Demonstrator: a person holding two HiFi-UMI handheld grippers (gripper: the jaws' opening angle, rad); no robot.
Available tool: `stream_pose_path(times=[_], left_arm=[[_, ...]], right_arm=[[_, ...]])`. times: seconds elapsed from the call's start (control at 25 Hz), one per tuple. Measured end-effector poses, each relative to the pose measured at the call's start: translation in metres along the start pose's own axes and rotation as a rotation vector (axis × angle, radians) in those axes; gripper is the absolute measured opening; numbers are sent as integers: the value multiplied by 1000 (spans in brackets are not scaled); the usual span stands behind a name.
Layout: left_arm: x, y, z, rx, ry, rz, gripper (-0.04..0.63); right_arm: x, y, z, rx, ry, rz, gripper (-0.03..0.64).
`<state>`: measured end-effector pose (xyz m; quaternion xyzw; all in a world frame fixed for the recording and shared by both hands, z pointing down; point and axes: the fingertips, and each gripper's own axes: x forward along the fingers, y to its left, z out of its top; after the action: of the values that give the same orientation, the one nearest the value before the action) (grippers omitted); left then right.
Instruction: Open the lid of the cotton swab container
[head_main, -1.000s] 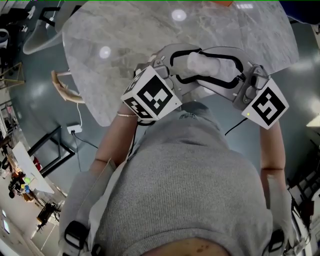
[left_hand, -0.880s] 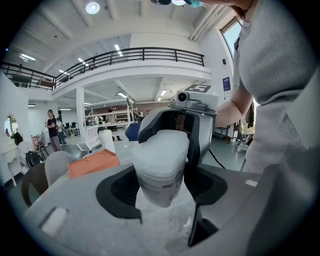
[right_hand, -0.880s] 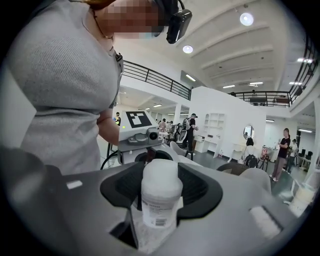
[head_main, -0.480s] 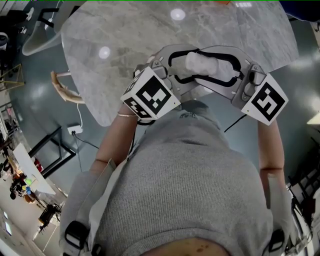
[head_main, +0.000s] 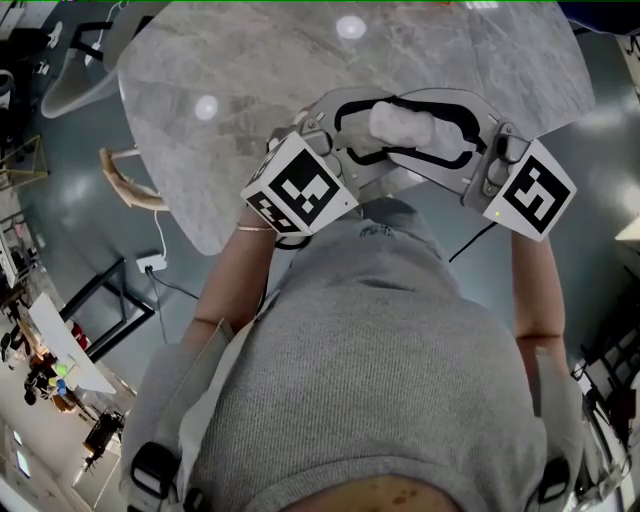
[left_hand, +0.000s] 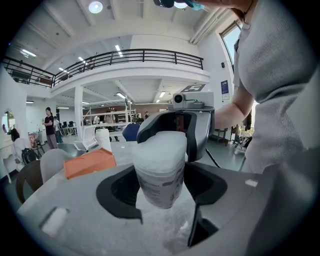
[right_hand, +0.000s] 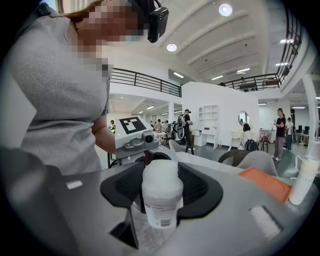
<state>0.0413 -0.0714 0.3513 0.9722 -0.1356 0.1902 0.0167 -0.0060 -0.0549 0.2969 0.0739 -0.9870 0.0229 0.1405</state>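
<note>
Container (head_main: 410, 130) is up off the table, close to my chest, lying crosswise between my two tools. The lid looks on, and I see no gap at either end.

Left gripper (left_hand: 161, 192): jaws stand wide but pinch the container, pads against its sides. Right gripper (right_hand: 161, 192): likewise clamped on the container, coming in from the opposite side. I can't settle from these views which end carries the lid.

Step in hand, as I judge it, is to brace the body with one tool and work the lid off with the other. To do it well:
- Put one grip wholly on the lid and the other wholly below the seam.
- Pull or twist along the container's own axis.
- Don't crush the thin wall, since that likely binds the lid.
- Keep it level so the swabs stay in.

Below it is the table (head_main: 250, 90); the container hangs about over the near edge, so I'd work further in. Farther off, an orange box (left_hand: 90, 162) sits on the table.
</note>
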Motion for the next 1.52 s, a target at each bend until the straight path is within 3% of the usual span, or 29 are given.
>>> stream_pose_path(times=[0.52, 0.68, 0.72, 0.92, 1.12, 1.52], left_arm=[[-1, 3, 2, -2, -28, -5, 270], [1, 4, -1, 56, -13, 7, 262], [2, 3, -1, 53, -11, 2, 263], [2, 4, 2, 9, -26, -16, 264], [2, 4, -3, 18, 0, -21, 264], [4, 8, -3, 15, -4, -9, 264]], right_arm=[[1, -7, -1, 82, -22, 30, 210], [-3, -17, 4, 307, -113, 35, 212], [-4, -18, 4, 313, -116, 30, 213], [-4, -18, 6, 271, -112, 17, 218], [-7, -21, 9, 191, -126, -54, 235], [-9, -29, 16, 166, -167, -118, 227]])
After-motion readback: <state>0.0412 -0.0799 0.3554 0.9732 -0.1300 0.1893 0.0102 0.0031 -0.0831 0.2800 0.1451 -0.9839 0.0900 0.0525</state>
